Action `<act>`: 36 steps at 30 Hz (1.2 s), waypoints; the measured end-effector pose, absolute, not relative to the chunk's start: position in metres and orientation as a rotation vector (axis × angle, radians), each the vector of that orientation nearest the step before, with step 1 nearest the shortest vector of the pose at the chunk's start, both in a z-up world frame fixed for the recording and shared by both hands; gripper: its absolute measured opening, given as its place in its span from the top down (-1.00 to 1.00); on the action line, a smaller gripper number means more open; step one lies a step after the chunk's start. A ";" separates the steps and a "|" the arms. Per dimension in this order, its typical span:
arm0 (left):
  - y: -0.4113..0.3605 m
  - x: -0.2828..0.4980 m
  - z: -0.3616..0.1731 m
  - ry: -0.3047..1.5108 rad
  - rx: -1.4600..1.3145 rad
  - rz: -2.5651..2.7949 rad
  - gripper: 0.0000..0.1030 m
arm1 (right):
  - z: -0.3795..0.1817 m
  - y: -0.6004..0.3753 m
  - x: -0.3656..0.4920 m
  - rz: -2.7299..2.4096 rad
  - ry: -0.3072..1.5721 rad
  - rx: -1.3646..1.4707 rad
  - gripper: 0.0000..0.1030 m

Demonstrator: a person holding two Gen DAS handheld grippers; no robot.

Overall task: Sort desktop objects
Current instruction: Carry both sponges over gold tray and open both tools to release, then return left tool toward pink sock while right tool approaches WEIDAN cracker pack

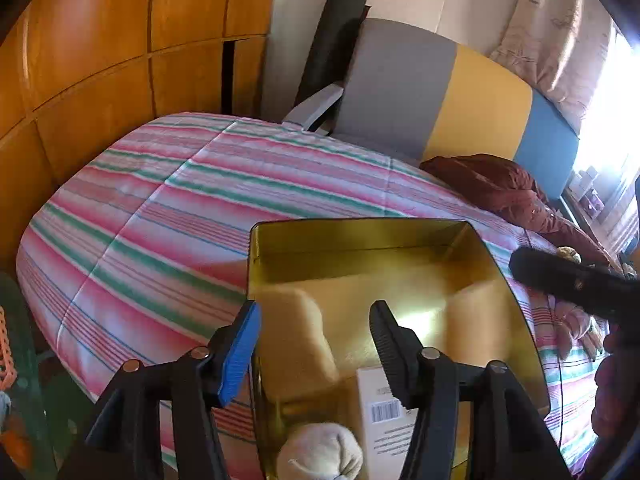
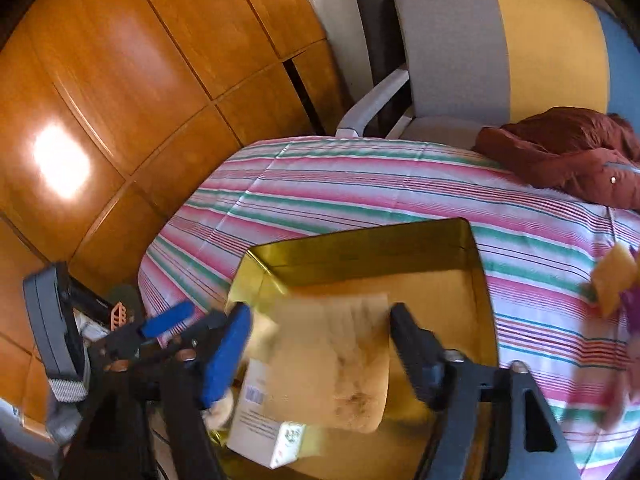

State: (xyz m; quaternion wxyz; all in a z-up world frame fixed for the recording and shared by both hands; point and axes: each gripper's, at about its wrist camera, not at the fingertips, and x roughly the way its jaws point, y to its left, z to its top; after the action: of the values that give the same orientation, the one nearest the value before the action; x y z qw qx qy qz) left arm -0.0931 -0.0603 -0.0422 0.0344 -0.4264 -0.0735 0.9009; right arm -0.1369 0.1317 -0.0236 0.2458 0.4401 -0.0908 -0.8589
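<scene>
Shiny gold tin (image 1: 360,240) holds a white box (image 1: 386,412).

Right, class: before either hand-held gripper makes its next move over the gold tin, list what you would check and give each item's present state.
1. Left hand-held gripper empty, jaws apart: ok.
2. Right hand-held gripper free of the tan sheet: cannot tell, blurred.
3. White barcoded carton inside the shiny gold rectangular tin: ok.
4. Cream cloth ball inside the tin: ok.
5. Tin resting on the striped pink, green and white cloth: ok.
</scene>
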 end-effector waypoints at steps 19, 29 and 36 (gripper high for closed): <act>-0.038 -0.040 -0.003 -0.152 -1.117 2.849 -0.16 | -0.036 0.156 -0.087 -2.400 -0.243 1.201 -0.80; 0.004 -0.022 -0.001 -0.041 -1.088 2.784 -0.16 | -0.032 0.195 -0.065 -2.485 -0.249 1.182 -0.82; 0.037 -0.012 -0.003 0.020 -1.094 2.699 -0.16 | -0.034 0.238 -0.057 -2.569 -0.275 1.200 -0.86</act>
State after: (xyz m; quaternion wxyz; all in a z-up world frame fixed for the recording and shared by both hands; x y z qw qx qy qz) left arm -0.0120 0.0374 -0.0034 0.1143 -0.3732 0.0068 0.9207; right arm -0.0572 0.2383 -0.0335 0.1457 0.4168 -0.0956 -0.8921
